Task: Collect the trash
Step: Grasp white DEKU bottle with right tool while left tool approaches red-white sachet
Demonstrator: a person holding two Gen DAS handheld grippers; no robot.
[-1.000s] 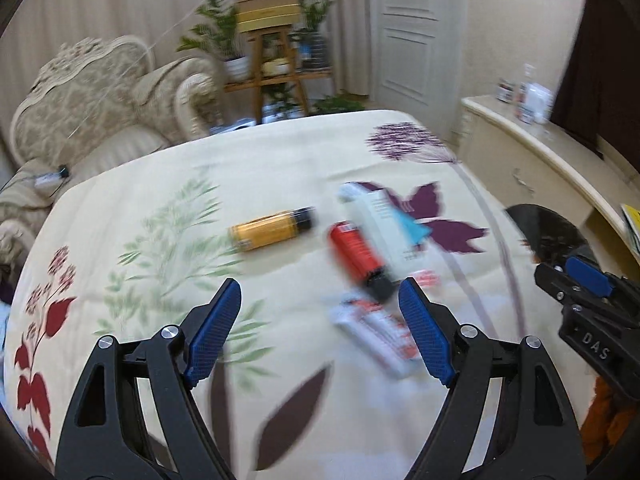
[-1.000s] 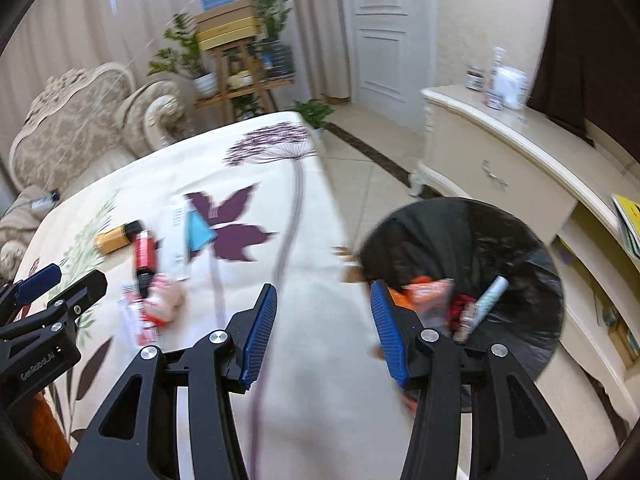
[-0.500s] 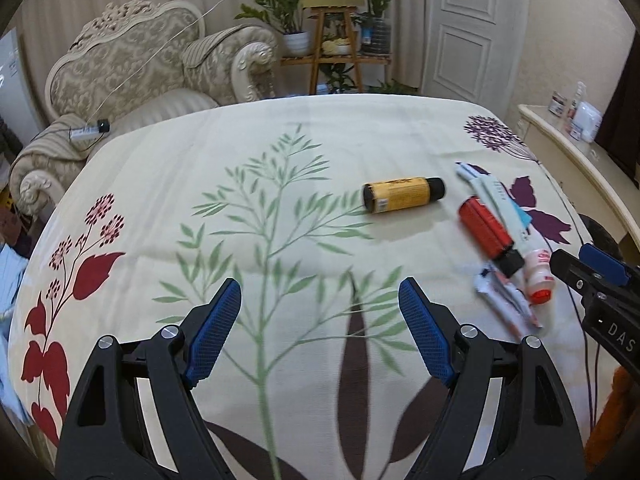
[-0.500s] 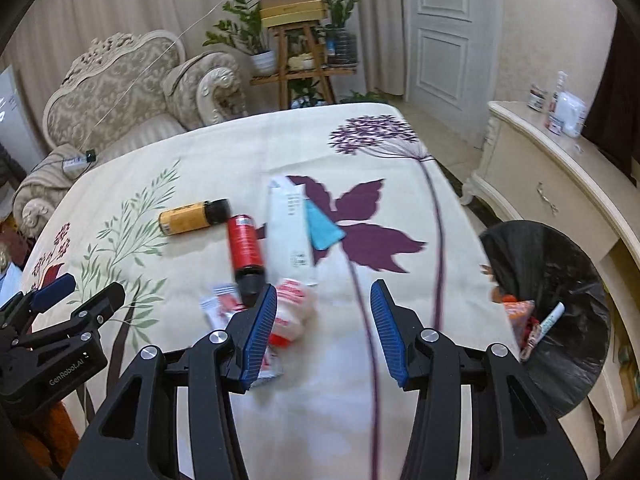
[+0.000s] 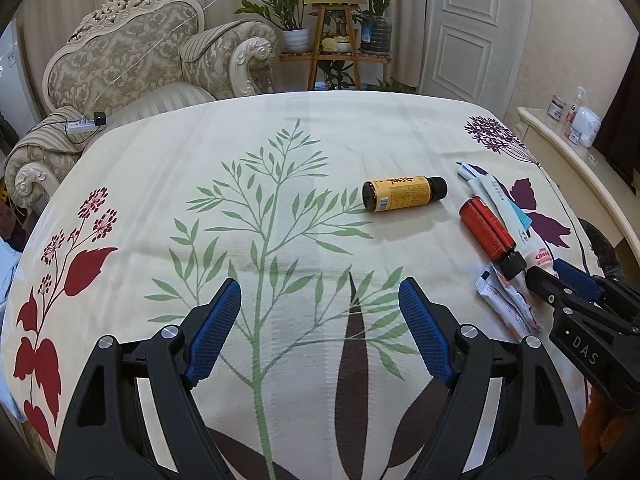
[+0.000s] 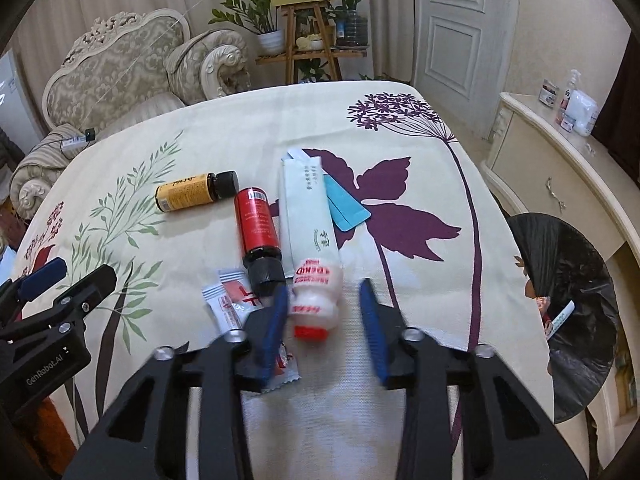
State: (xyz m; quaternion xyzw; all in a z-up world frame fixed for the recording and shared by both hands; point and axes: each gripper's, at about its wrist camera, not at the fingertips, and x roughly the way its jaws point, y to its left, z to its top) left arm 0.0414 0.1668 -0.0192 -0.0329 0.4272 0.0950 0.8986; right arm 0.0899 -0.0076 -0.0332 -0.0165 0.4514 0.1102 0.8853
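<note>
Home living room, ornate upholstered armchair (image 5: 132, 56), potted plants (image 5: 280, 8), panelled door (image 5: 476, 28), cream sideboard (image 6: 560, 172)

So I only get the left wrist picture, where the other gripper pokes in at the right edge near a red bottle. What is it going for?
Observer: The right gripper has a small white bottle with a red cap between its closing jaws; the right pad is not yet touching it.
Operator: Where does the trash end up?
Observer: In a bin with a black bag on the floor past the table's right edge, with some wrappers already inside.
Operator: Anything under that gripper?
Observer: A torn red and white sachet lies partly beneath its left finger.
</note>
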